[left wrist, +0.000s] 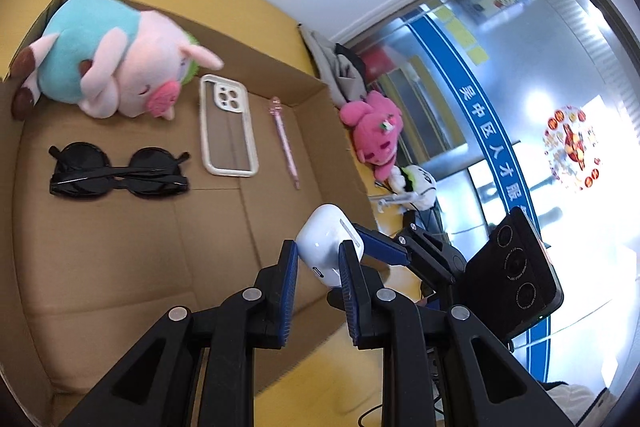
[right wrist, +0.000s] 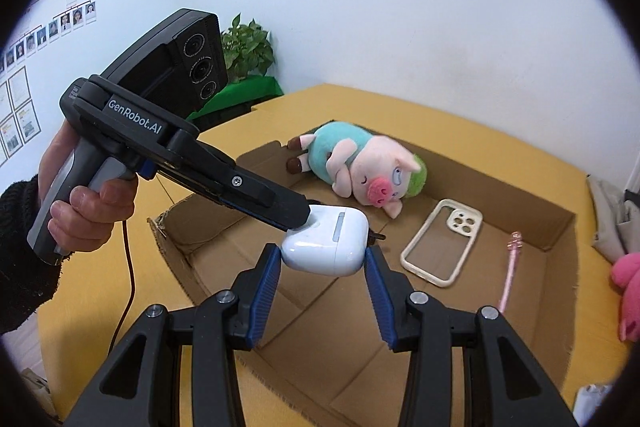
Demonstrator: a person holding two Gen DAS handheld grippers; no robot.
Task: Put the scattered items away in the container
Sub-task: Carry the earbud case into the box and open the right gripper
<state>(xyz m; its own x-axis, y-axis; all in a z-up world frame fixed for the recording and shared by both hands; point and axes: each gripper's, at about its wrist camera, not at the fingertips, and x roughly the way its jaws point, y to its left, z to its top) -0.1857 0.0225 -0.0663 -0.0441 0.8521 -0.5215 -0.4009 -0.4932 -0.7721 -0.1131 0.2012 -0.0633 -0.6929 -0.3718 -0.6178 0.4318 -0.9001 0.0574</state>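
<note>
Both hand-held grippers, left [left wrist: 318, 263] and right [right wrist: 323, 261], grasp a glossy white earbud case [right wrist: 326, 247] above the cardboard box [right wrist: 560, 239] holding a plush pig [right wrist: 360, 163] and phone case [right wrist: 442, 243].

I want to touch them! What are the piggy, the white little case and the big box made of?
The piggy looks like soft plush fabric: fuzzy and squashy. The white case, held by both grippers, seems hard glossy plastic, because light shines off it. The box looks like brown cardboard, matte, with fold creases and rough cut edges.
</note>
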